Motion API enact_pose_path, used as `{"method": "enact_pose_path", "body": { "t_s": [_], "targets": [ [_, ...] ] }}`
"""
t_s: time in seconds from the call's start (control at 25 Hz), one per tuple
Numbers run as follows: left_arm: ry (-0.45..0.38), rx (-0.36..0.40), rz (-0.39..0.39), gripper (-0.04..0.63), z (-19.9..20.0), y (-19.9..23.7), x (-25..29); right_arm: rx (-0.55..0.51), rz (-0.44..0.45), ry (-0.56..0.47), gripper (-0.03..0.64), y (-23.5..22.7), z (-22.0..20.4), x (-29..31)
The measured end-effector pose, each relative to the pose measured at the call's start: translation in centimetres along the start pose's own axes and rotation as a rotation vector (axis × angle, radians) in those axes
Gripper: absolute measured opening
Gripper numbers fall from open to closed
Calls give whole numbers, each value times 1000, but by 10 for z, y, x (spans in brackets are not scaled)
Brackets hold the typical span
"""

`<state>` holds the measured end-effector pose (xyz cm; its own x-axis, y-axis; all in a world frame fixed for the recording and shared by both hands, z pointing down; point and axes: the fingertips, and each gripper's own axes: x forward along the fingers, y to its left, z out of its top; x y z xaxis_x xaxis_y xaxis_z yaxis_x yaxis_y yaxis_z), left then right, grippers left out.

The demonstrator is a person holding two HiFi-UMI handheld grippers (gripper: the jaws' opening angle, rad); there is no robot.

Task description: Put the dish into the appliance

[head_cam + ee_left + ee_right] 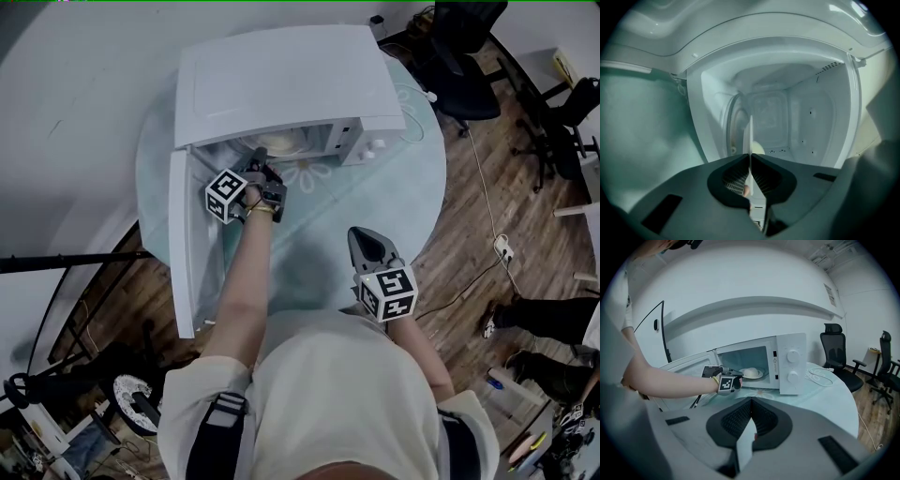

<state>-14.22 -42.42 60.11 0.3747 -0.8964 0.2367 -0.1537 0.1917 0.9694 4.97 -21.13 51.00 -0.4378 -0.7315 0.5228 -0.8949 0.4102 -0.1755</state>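
At a round table (380, 192) spread with a pale teal cover, a person works with a tool in each hand. Nearest the body, the right tool (361, 239) is held above the table's near edge, its jaws pressed together with nothing between them. Further out, the bare left arm (246, 272) reaches to the mouth of a white microwave (281, 84). There the left tool (750, 159) is clamped narrow on the near rim of the dish (760, 375), a white plate carrying a pale, rounded piece of food (751, 371). The dish sits level inside the cavity, toward its front. Whether it rests on the cavity floor or is held just above it cannot be told. The microwave's door (183, 244) stands wide open on the left, and two round knobs (792, 356) sit on the panel at the right. Beyond the table, black office chairs (464, 66) stand on a wood floor (487, 225).
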Motion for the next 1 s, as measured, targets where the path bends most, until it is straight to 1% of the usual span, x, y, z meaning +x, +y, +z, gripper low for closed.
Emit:
{"method": "enact_pose_path", "body": {
  "t_s": [0.12,0.32,0.52,0.56,0.64,0.72,0.84,1.0],
  "targets": [
    [-9,-3,17,20,3,3,5,0,-2,5,5,-1,-2,1],
    [-12,48,49,21,7,1,8,-1,-1,7,5,-1,-2,1],
    [-22,54,61,25,8,-2,5,-6,5,1,5,2,-1,1],
    [-21,55,58,43,7,-3,4,-6,7,1,5,3,-1,1],
    [-18,57,46,104,6,-7,4,-7,9,-2,5,4,0,0],
    [-14,59,41,139,4,-10,3,-8,11,-5,5,6,0,0],
    [-14,62,50,159,2,-10,-1,-8,13,-10,5,8,1,-2],
    [-20,67,67,166,-1,-9,-7,-8,14,-17,5,10,1,-5]
  ]
}}
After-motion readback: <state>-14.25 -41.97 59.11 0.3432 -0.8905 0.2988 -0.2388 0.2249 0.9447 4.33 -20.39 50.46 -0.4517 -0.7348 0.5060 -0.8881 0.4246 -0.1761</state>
